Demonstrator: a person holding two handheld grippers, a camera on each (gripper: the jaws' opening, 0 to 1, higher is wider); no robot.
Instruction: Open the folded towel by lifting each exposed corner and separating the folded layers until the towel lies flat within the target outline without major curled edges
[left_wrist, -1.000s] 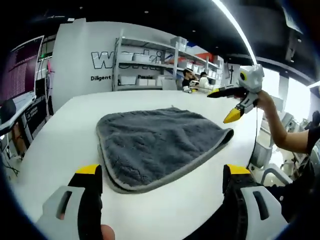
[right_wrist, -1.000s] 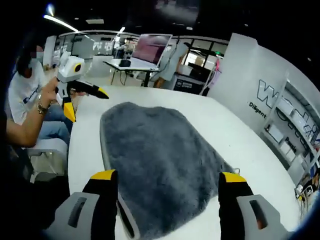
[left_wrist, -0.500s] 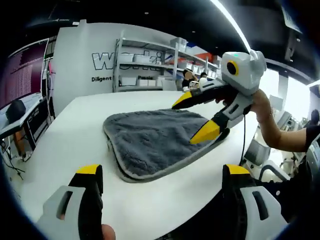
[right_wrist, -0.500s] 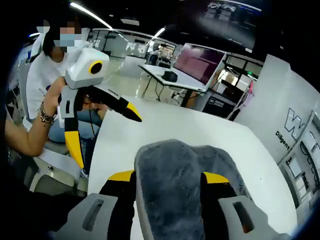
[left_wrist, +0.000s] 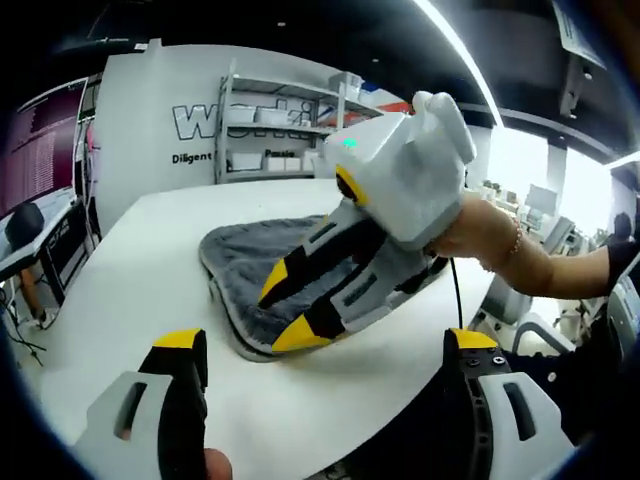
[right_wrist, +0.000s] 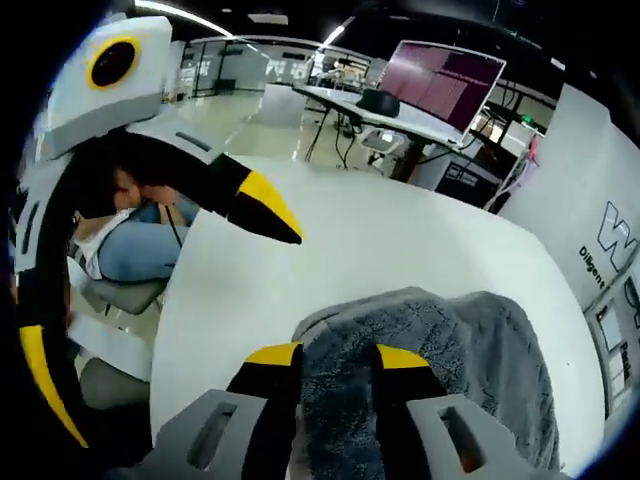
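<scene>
So the grey towel (left_wrist: 250, 275) is lying folded on the white table (left_wrist: 120, 270), and one corner of it is pinched by the right gripper (right_wrist: 335, 355). In the right gripper view the jaws are nearly closed, with a wad of grey pile squeezed between the yellow tips, so the top layer seems to be caught. It can't be told whether the lower layer got picked up too. In the left gripper view that same gripper is seen from outside, lying across the towel with its tips at the near edge.

The left gripper (left_wrist: 325, 345) is held wide open with nothing in it, hovering over bare table just short of the towel's near edge.

The relation that matters: the rest of the towel stretches away from the pinched corner toward the far side of the table, near the shelves (left_wrist: 270, 130). The flap would probably have to be lifted and carried along that line for the layers to separate. The left gripper is the free one and close enough to pin or catch the lower edge. No target outline can be made out on the table.
</scene>
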